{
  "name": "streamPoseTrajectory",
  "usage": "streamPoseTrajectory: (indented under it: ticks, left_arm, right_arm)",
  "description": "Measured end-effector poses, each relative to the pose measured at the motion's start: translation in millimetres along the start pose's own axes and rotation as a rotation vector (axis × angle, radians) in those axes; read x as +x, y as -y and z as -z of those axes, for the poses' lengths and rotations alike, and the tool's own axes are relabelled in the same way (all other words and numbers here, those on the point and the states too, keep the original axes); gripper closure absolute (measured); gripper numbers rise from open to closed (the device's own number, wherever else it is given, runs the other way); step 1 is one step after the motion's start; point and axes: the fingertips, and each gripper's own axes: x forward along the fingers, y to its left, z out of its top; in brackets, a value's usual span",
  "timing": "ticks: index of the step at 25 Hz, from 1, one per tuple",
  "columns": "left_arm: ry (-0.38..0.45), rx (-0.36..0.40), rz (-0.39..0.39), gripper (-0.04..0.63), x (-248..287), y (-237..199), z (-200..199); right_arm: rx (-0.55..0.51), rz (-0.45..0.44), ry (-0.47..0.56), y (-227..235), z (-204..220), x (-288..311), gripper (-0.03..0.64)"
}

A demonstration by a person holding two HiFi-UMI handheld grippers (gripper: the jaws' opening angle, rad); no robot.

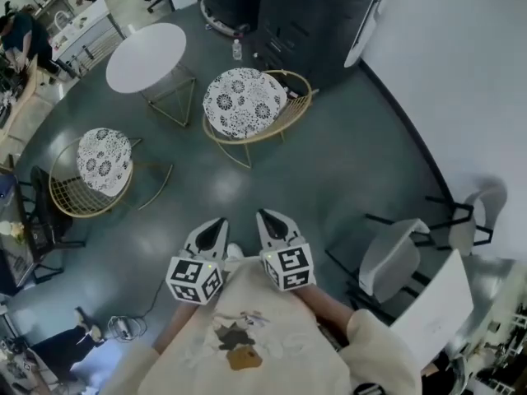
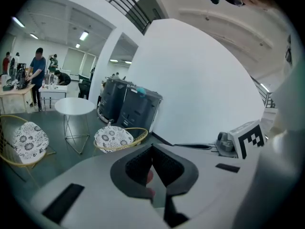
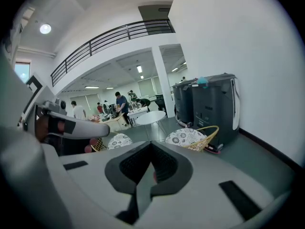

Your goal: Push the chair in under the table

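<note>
The left gripper (image 1: pixel 220 221) and the right gripper (image 1: pixel 266 216) are held side by side close to the person's chest, both pointed forward over the grey floor (image 1: pixel 272 179). In each gripper view the jaws are seen brought together at their tips, and nothing is held between them. A round white table (image 1: pixel 146 56) is seen ahead and to the left. A chair (image 1: pixel 244 101) with a gold wire frame and a patterned cushion is placed just beside the table on its right, its seat outside the tabletop's edge and not under it. A second chair (image 1: pixel 99 164) of the same kind is set nearer the person on the left, apart from the table. Both chairs are well apart from the grippers. A bottle (image 1: pixel 237 49) is seen standing on the floor beyond the first chair.
</note>
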Motion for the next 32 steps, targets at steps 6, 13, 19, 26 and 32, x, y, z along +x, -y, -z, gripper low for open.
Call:
streamPoseTrajectory:
  ticks: [6,13,19,26,32]
  left_arm:
    - [-0.056,0.024,0.06,0.586,50.1,54.3,5.7]
    - [-0.101,0.045,0.072,0.586,109.1,122.9,9.2]
    - [-0.151,0.022,0.081,0.586,161.4,161.1,13.0]
    - [-0.195,0.008,0.067,0.586,211.1,131.8,-9.4]
    - [-0.103,-0.014,0.069,0.586,278.4,84.1,-88.6]
  right_arm:
    - [0.054,0.061,0.029,70.3,2.3,-40.5,0.609]
    - [0.122,0.081,0.089,150.5,1.1,-86.5,0.609]
    - [0.203,0.1,0.073,217.7,11.2,-91.9,0.609]
    - [0.263,0.109,0.022,254.1,3.4,-44.2,0.609]
    - [0.116,0.142,0.019,305.6,-65.4,7.4,0.607]
